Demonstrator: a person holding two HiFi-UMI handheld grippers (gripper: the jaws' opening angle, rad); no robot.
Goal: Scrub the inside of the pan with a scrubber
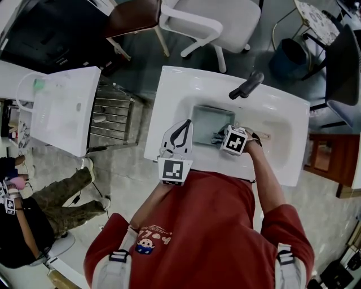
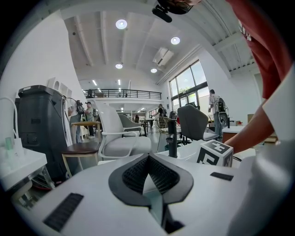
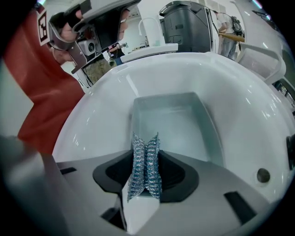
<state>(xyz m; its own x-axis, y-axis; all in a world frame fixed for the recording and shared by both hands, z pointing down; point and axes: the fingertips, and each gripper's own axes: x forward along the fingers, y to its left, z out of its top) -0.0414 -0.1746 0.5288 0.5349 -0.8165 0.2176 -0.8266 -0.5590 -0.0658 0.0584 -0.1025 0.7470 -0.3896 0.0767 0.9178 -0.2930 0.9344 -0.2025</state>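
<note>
The pale rectangular pan lies in the bottom of the white sink, below the dark faucet. The right gripper points at the pan, its jaws clamped on a silvery mesh scrubber. The left gripper hangs over the sink's near rim, jaws together with nothing between them.

Bright, lofty room here: round ceiling lights glowing overhead, tall windows far right, a railed balcony running across the far wall. Down on the grey floor, a white chair sits beside a brown stool, and there's a blue bin far right.
</note>
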